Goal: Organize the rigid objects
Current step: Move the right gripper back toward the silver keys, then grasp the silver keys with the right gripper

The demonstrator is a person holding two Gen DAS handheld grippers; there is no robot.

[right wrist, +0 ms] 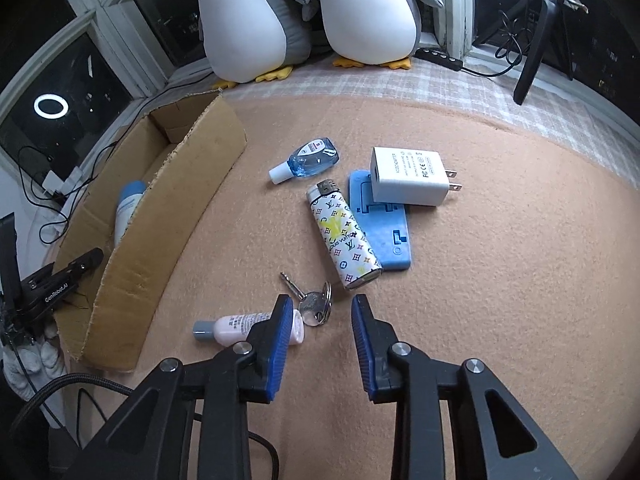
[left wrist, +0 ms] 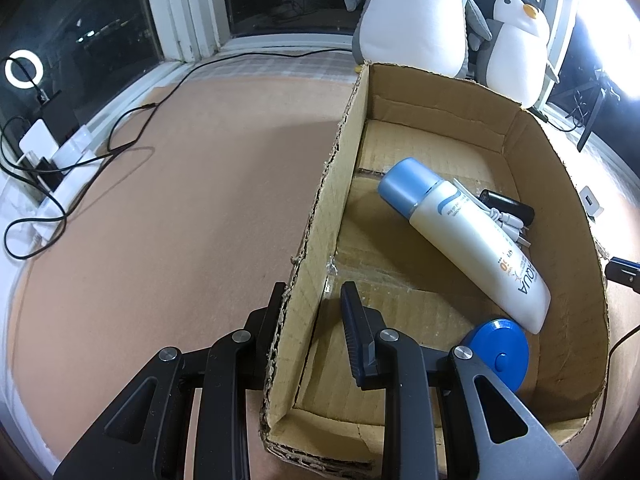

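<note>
The left gripper (left wrist: pixel 310 300) is clamped on the near left wall of the cardboard box (left wrist: pixel 316 216), 1 finger outside and 1 inside, pinching the torn edge. The right gripper (right wrist: pixel 318 316) hangs low over the tan blanket (right wrist: pixel 500 300) with its blue pads apart and nothing pressed between them; the keys (right wrist: pixel 314 304) lie in the gap, and the left pad sits over the end of a small pink bottle (right wrist: pixel 236 326), hiding whether they touch.

Only the left wrist view looks into the box: a white sunscreen bottle (left wrist: pixel 468 236) with a blue cap lies on its side, a round blue case (left wrist: pixel 500 348) rests in the near corner partly behind the gripper's frame, and a black cylinder (left wrist: pixel 508 206) and a bundled white cable (left wrist: pixel 500 216) are half covered behind the bottle.

Only the right wrist view shows the loose items outside, right of the box: a clear blue dropper bottle (right wrist: pixel 306 160), a patterned lighter (right wrist: pixel 344 236), a white wall charger (right wrist: pixel 408 176) resting on a blue plastic piece (right wrist: pixel 384 232). 2 plush penguins (right wrist: pixel 248 20) are cut off at the top.
</note>
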